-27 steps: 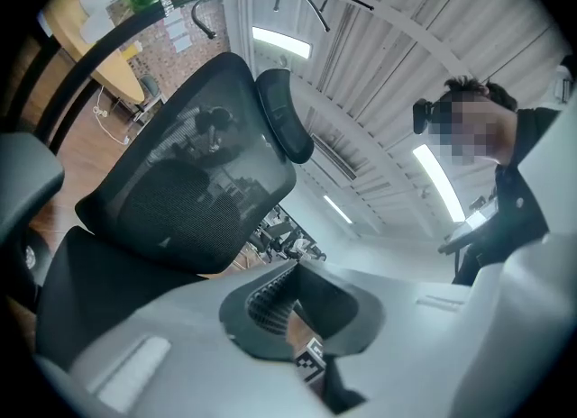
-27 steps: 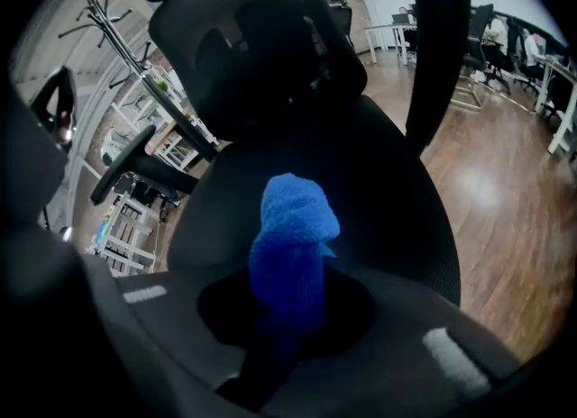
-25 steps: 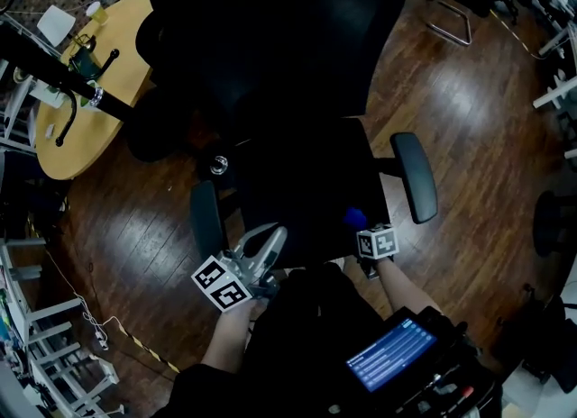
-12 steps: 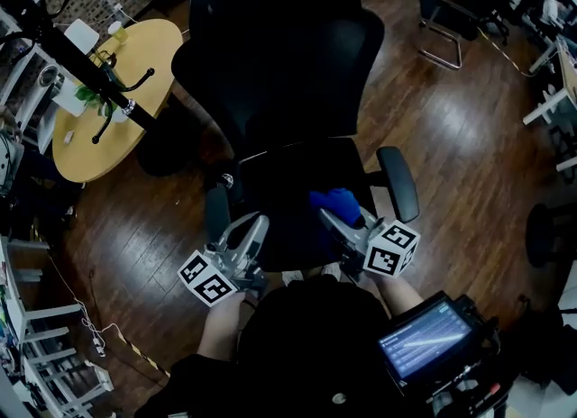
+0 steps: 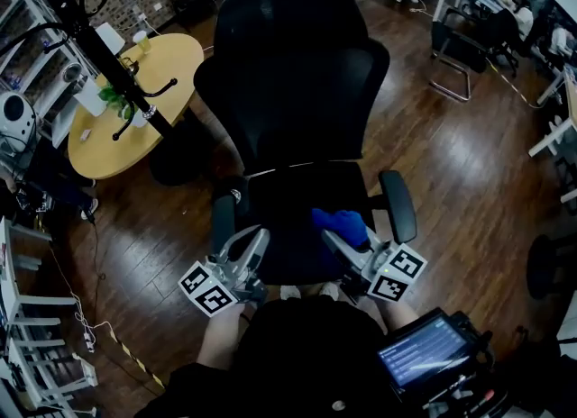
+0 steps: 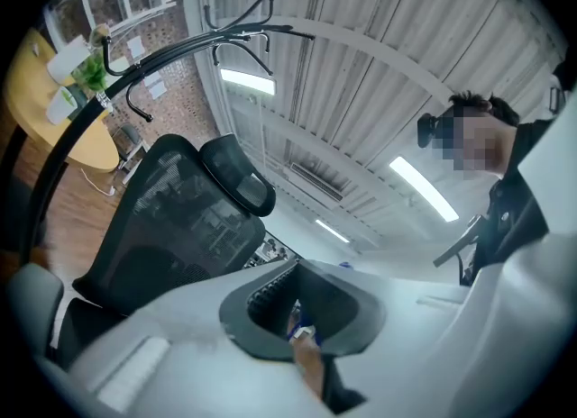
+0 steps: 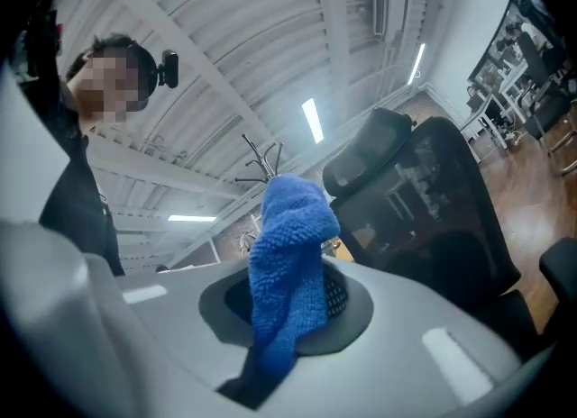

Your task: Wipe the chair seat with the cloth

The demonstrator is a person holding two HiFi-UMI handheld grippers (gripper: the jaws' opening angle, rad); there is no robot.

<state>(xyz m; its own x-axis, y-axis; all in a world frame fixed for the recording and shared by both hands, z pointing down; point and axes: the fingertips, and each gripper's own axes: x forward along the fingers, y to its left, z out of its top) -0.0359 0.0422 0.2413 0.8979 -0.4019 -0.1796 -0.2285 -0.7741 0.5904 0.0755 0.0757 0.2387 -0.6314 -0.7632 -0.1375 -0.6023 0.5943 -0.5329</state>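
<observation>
Dark wooden floor (image 5: 469, 155) fills the room, and at the far left a round yellow bench (image 5: 176, 60) carries cups and a small plant, with a black coat stand (image 5: 106, 56) leaning across it. Right of it, in the middle, stands a black office chair (image 5: 288, 74), its seat (image 5: 288, 218) between 2 armrests.

At the seat's front left edge, the left gripper (image 5: 257, 238) is held above the seat. Its fingers are closed together and nothing is between them. The left gripper view looks up toward the chair back and the ceiling.

Further right, the right gripper (image 5: 332, 238) has its fingers closed on the blue cloth (image 5: 341, 224). The cloth is over the front right part of the seat, near the right armrest (image 5: 398, 206). I cannot tell if it touches the seat. From the right gripper view, the cloth (image 7: 288, 263) stands up out of the closed fingers.
</observation>
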